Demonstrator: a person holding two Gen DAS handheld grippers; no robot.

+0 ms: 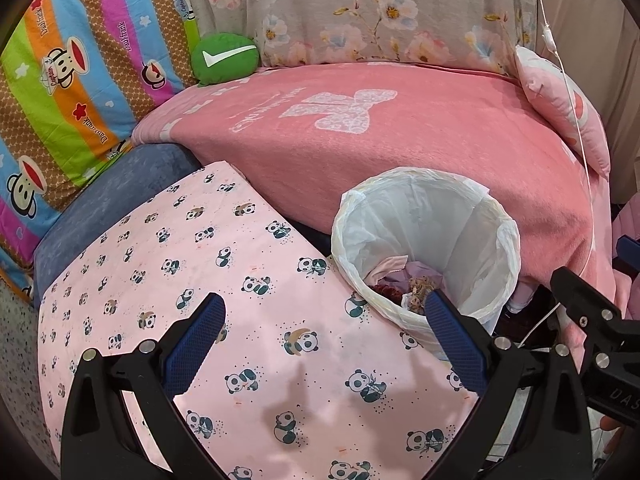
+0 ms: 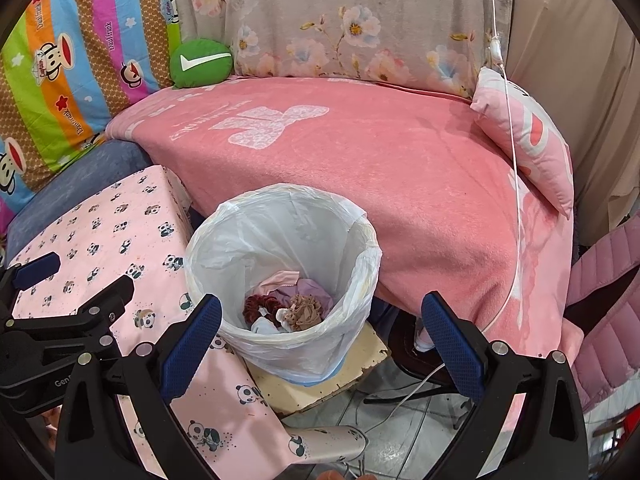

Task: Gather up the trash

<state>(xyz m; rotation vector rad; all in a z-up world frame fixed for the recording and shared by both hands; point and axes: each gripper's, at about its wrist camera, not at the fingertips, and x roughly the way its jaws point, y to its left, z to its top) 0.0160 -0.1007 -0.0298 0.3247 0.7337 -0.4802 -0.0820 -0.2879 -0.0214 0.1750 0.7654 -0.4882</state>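
Far left, both views: striped monkey-print quilt [image 1: 68,80] upright against the wall, green round cushion [image 1: 225,60] with a white tick at its foot. Below the quilt, a blue-grey padded edge [image 1: 116,196].

Left of centre: panda-print cloth [image 1: 192,272] covering a flat surface. My left gripper [image 1: 326,326] hangs over it, jaws spread wide, nothing between the blue pads [image 1: 200,340]. The right-hand pad of this gripper overlaps the near rim of the bin in the left wrist view; contact cannot be confirmed. No loose trash seen on the cloth from either camera.

Centre: trash bin [image 2: 360,264] lined with a white plastic bag [image 2: 240,232], bag edge folded over the rim. It stands on a pale, chipped board [image 2: 368,360], just beside the cloth's right edge and against the front of the pink blanket [image 2: 380,168]. Inside at the bottom: collected trash [image 2: 288,308], a dark red ruffled piece, a tan crumpled piece, white, pink and lilac scraps.

My right gripper [image 2: 322,324] is above the bin's near rim, jaws wide apart, holding nothing.

Behind: grey floral cover [image 2: 340,24] upright behind the blanket.

Right: pink pillow [image 2: 532,140] leaning at the blanket's far corner; a thin white cord [image 2: 516,176] runs down across it to the tiled floor [image 2: 400,432]. Far right edge, pink quilted fabric [image 2: 612,312].
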